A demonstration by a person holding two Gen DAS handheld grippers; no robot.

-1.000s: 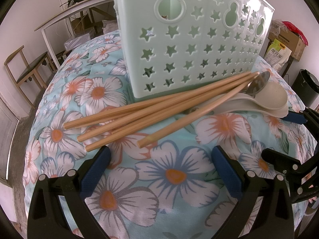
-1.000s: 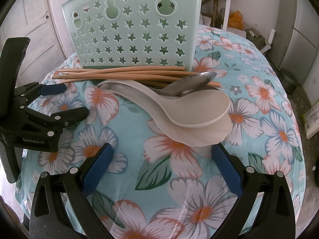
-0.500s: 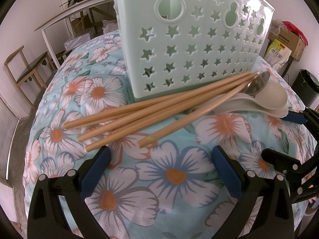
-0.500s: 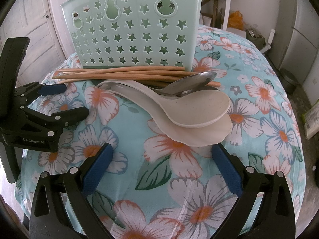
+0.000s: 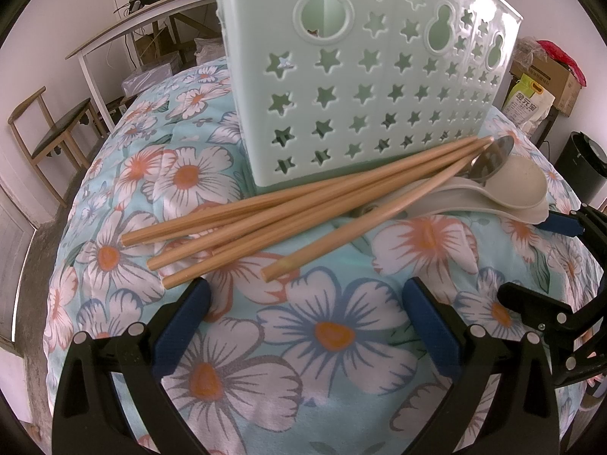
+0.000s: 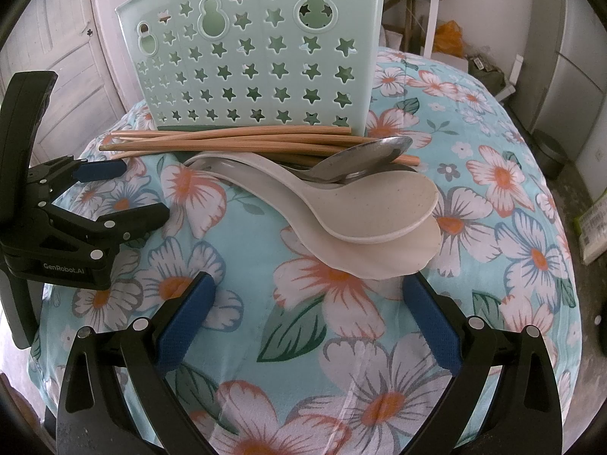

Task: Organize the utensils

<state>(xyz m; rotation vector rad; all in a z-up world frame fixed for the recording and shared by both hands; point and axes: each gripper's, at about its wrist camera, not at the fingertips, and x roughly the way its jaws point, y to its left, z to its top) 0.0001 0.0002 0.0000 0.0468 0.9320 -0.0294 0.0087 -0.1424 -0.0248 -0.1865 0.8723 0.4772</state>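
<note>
A mint-green utensil basket (image 5: 371, 87) with star cut-outs stands on the floral tablecloth (image 5: 334, 333); it also shows in the right wrist view (image 6: 258, 60). Several wooden chopsticks (image 5: 303, 212) lie in front of it, also seen from the right wrist (image 6: 227, 140). Two cream rice paddles (image 6: 379, 223) and a metal spoon (image 6: 364, 155) lie stacked beside them, and show in the left wrist view (image 5: 508, 185). My left gripper (image 5: 303, 314) is open and empty, just short of the chopstick ends. My right gripper (image 6: 307, 303) is open and empty, just before the paddles.
The left gripper's body shows at the left of the right wrist view (image 6: 76, 212). The right gripper's body shows at the right of the left wrist view (image 5: 561, 303). A wooden chair (image 5: 49, 132) and a desk (image 5: 144, 22) stand beyond the table. A black bin (image 5: 584, 167) stands to the right.
</note>
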